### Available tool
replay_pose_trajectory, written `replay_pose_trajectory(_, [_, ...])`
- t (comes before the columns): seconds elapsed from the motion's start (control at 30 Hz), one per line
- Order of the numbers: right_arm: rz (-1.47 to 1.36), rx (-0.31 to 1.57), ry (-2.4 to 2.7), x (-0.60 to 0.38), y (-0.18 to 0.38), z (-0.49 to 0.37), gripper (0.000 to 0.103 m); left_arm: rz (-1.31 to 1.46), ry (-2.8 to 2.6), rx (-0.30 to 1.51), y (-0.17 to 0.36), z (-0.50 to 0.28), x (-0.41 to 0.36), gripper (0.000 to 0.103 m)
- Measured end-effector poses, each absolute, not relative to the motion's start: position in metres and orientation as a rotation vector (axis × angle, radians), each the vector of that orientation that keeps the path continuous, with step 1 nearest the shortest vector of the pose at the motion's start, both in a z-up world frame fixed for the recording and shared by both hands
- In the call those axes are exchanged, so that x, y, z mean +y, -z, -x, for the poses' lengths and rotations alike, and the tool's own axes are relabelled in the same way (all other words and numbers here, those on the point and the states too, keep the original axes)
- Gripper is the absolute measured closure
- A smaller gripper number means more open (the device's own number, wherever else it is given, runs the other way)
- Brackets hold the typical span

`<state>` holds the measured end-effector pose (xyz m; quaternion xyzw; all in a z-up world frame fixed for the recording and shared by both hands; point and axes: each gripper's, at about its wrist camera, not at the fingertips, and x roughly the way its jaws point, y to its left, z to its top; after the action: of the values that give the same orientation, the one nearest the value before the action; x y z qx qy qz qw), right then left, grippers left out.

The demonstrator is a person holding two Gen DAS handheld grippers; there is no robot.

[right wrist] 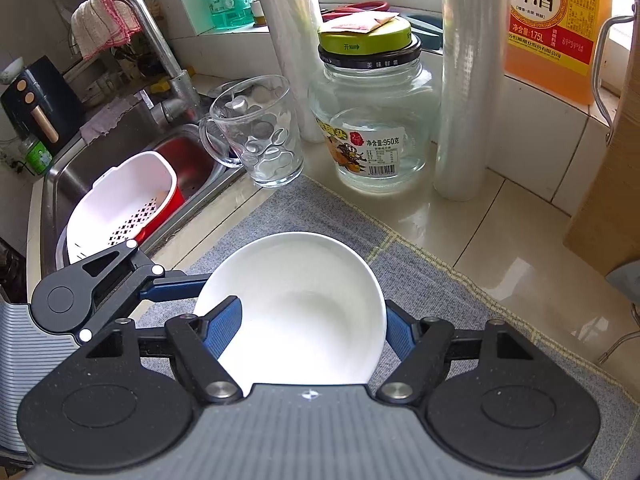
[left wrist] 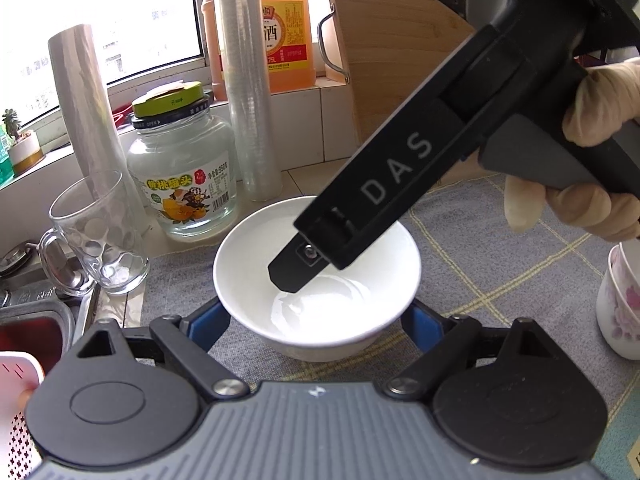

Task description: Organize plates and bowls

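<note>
A white bowl [left wrist: 320,300] [right wrist: 304,304] sits on the grey checked mat [left wrist: 500,264]. In the left wrist view my left gripper [left wrist: 316,320] has a blue finger against each side of the bowl's lower wall. My right gripper [right wrist: 310,328] comes down from the upper right. Its left finger [right wrist: 224,328] is inside the bowl and its right finger [right wrist: 398,332] is outside the wall. The left wrist view shows that inner finger [left wrist: 296,272] low in the bowl, and a gloved hand [left wrist: 592,120] on the handle.
Behind the bowl stand a glass mug [right wrist: 260,132], a green-lidded glass jar [right wrist: 372,120], rolls of plastic wrap [right wrist: 464,100] and an orange bottle [right wrist: 552,20]. The sink [right wrist: 80,168] at left holds a white colander [right wrist: 120,208]. Floral cups [left wrist: 620,312] stand at the right.
</note>
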<state>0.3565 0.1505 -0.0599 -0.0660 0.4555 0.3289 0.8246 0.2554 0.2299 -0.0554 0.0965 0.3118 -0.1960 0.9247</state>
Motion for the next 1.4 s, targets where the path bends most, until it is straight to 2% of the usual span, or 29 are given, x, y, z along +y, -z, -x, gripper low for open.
replay_pose_trajectory(1.4, [0.06, 0.916, -0.671, 0.079, 0.032, -0.246, 0.023, -0.264, 0.512, 0.637, 0.015, -0.164, 0.173, 0.011])
